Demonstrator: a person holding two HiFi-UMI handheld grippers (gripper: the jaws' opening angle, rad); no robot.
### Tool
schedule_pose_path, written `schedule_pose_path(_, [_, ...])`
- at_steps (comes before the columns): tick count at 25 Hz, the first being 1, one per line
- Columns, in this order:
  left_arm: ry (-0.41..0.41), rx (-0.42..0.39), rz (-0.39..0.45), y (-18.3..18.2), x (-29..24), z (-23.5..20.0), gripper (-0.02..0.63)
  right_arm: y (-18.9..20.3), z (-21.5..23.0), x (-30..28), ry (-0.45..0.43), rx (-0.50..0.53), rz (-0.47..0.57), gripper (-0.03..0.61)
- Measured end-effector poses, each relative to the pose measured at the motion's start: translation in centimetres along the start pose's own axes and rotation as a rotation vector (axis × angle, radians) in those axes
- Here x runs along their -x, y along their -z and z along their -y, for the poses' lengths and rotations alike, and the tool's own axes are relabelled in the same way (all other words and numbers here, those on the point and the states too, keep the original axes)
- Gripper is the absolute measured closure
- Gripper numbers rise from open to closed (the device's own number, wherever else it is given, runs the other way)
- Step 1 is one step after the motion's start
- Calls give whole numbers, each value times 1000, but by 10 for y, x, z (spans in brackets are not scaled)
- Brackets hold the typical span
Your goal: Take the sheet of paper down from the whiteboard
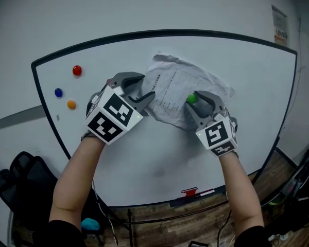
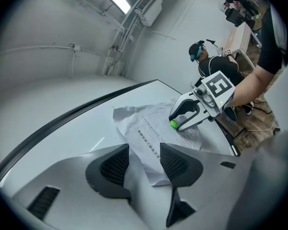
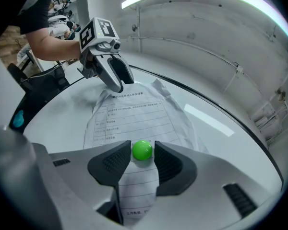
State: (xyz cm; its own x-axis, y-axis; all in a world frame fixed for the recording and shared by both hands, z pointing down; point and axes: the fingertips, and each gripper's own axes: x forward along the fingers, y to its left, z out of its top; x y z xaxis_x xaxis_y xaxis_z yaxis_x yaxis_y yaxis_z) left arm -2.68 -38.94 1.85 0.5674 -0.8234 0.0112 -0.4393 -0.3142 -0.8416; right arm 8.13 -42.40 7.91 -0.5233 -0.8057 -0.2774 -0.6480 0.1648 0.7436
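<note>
**Magnet bracketed, sheet not yet free**

Nearest, at the left claw (image 2: 144,150): wide open, gripping nothing, straddling the lower corner of the sheet of paper (image 2: 149,128), which lies flat against the whiteboard (image 1: 159,153). Probably parked there to catch or steady that corner upon removal of the pin (a judgement, not a thing seen).

Next, the right claw (image 3: 142,153): also spread wide, tips either side of the green magnet (image 3: 143,149), a sliver of gap on each flank, so holding nothing yet. Set that way, presumably, to close on the magnet and pull it off, with no other pin visible on the sheet. Under and beyond that claw: the sheet itself, crumpled, lifted from the board along its upper edges, fixed there by that one magnet alone.

Writing, then. On the sheet, a printed form: a heading line above a ruled table of short entries, too small to read. On the left claw's marker cube (image 1: 109,118), black-and-white squares only, no words.

Well off to the left claw's outer side, on bare board: red magnet (image 1: 77,70), blue magnet (image 1: 58,92), orange magnet (image 1: 71,104), all idle. Farthest, up past the right claw on the wall: a small notice (image 1: 280,25), text illegible.
</note>
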Motion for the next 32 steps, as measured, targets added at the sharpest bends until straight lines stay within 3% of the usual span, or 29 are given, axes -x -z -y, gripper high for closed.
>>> schedule_pose_path(14, [1,-14,-16,-2,-5,2,419,1,0,0,-2,1,-9,443])
schedule_pose_path(21, [-28,-51,-6,-3,-4,-5,585,1,1,-1,-3,9,-14,446])
schedule_pose_path(32, [-10,-41,-24,-2,-3,-5,601,-1,2,1,-23,2,-33,448])
